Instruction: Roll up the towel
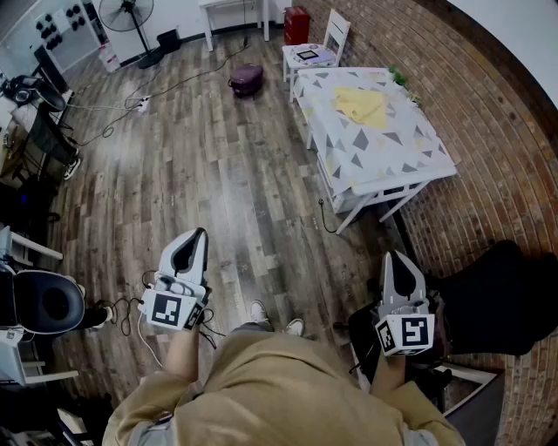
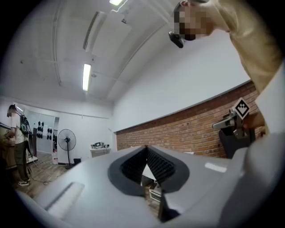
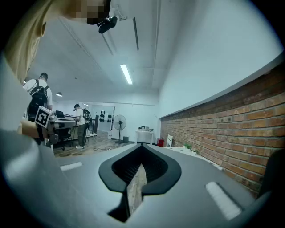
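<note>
Waist-high and level, the left gripper (image 1: 193, 239) and the right gripper (image 1: 397, 261) are both pressed together on nothing as a person stands on the wood floor (image 1: 235, 174). The rolling looks not yet begun.

Closest hazards sit at the feet. A loose cable (image 1: 131, 314) coils by the left shoe and could snag a step, while a black chair (image 1: 497, 296) crowds the right gripper's outer side, leaving little swing there. A round black seat (image 1: 44, 300) stands off to the left.

Ahead lies a broad run of bare boards – the easy lane. Another cord (image 1: 324, 218) trails just beside the near leg of the table (image 1: 410, 165), a likely trip point on arrival, and the table's near corner juts toward that lane.

The yellow towel (image 1: 362, 106) lies flat on the table's patterned cover, well apart from both grippers. Closed jaws cannot take an edge; opened late, they may push the towel or bunch the cover under it.

A brick wall (image 1: 488, 131) hems the table's far side, so access is from the floor side only. Beyond stand a white chair (image 1: 327, 43), a purple object (image 1: 247, 78) on the boards and a fan (image 1: 129, 13)
</note>
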The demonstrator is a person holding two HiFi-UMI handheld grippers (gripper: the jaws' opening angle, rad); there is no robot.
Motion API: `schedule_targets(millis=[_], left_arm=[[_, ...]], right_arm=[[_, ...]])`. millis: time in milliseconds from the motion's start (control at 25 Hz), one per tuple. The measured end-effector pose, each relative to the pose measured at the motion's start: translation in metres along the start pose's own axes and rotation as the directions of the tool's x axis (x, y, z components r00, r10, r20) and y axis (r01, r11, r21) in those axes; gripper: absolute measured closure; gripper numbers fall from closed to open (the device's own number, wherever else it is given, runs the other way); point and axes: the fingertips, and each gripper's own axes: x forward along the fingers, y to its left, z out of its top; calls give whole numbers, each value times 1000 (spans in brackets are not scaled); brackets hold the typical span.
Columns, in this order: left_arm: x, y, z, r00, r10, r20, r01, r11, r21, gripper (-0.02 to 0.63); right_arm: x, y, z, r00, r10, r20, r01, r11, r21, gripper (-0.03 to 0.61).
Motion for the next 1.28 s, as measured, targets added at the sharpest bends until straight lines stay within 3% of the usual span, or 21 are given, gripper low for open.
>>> schedule_targets(millis=[440,640,840,960,1000,1080,1160,1280], left_arm=[[-10,1,9,1000,4,11,-4,1000,-5,552],[-7,-1,8,1000,-15,11,15,1000,10,552],[-4,7,4,1000,-11,11,11,1000,4,551],[-5,15,4,999,-15,28,15,1000,1,545],[-4,20,5,999,-10,39,10,1000,1,529],[-2,29,8,998,3,59,-3,1000,-5,427],[1,38,6,998,14,65,-14,1000,-7,365],[10,52,-4,999,14,35,-12,999,-31,128]], right_arm=[[-2,12,21,1000,15,26,-15,1000,-23,575],[-4,13,11,1000,12,15,-12,1000,-1,575],[3,34,11,994,107,-20,-107,994,14,575],[12,39,8,993,118,-28,-118,993,12,568],[15,36,8,993,115,-25,-114,993,24,558],[23,32,9,993,113,-26,-112,992,51,477],[29,25,9,994,107,-35,-105,993,47,419],[40,10,11,997,64,-41,-63,998,28,233]])
